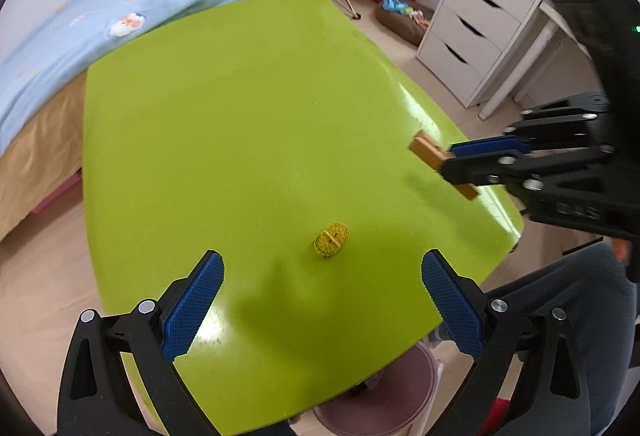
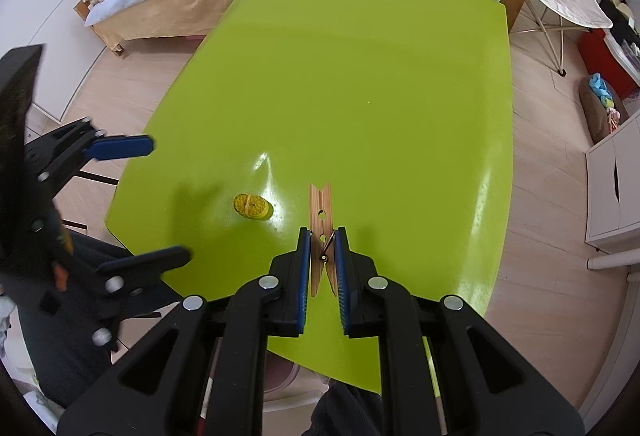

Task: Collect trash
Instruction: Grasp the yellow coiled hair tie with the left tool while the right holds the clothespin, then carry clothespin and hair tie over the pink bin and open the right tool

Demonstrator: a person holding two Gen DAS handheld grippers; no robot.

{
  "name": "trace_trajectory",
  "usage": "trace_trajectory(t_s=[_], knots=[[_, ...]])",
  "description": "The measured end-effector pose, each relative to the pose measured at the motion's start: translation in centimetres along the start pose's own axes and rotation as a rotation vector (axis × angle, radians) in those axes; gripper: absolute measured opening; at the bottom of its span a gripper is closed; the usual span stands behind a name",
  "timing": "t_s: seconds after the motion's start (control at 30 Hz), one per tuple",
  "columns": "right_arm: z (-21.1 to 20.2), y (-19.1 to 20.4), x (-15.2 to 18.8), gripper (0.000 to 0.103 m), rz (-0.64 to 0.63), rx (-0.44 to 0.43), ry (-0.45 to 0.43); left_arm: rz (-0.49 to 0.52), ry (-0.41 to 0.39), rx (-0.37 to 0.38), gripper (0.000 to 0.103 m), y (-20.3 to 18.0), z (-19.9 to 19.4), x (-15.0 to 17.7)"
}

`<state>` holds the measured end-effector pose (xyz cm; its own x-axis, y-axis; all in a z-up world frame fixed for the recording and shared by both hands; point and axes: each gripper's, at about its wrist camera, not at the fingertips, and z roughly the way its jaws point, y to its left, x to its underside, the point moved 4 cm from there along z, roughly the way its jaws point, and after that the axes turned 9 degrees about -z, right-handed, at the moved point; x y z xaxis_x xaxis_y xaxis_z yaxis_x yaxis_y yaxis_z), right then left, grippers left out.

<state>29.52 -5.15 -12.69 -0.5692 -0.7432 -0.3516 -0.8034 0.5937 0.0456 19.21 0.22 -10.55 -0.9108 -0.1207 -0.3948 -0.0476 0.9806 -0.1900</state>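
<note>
The right gripper (image 2: pixel 322 236) has its blue fingers (image 2: pixel 305 256) clamped on a wooden clothespin (image 2: pixel 320 211), approx. at the spring, w/ the closed tip pointing forward and the split end between the pads. In the left wrist view this clothespin (image 1: pixel 430 151) is held above the tabletop (image 1: pixel 240 115), close to its right edge, and it throws a shadow on the green surface. The left gripper (image 1: pixel 320 276) has its fingers (image 1: pixel 200 292) wide apart and holds nothing; it hovers over the near edge of the tabletop. Just in front of it, between the two fingers, lies a small yellow roll (image 1: pixel 331 240) bound w/ a band, alone on the surface. Behind the roll the tabletop is bare up to the far edge, which comes near the bed (image 1: pixel 80 23). Under the near edge a pink bin (image 1: pixel 376 408) shows. A white drawer unit (image 1: pixel 476 15) stands well apart on the right.
</note>
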Motion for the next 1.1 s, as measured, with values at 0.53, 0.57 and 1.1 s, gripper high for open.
trace_trajectory(t_s=[0.53, 0.57, 1.1], knots=[[0.4, -0.7, 0.6, 0.012, 0.007, -0.001, 0.022, 0.007, 0.09, -0.035, 0.064, -0.6, 5.0, 0.0], [0.4, -0.7, 0.6, 0.012, 0.008, -0.001, 0.021, 0.008, 0.092, -0.038, 0.057, -0.6, 5.2, 0.0], [0.4, -0.9, 1.2, 0.012, 0.031, -0.011, 0.002, 0.01, 0.1, -0.047, 0.026, -0.3, 5.5, 0.2]])
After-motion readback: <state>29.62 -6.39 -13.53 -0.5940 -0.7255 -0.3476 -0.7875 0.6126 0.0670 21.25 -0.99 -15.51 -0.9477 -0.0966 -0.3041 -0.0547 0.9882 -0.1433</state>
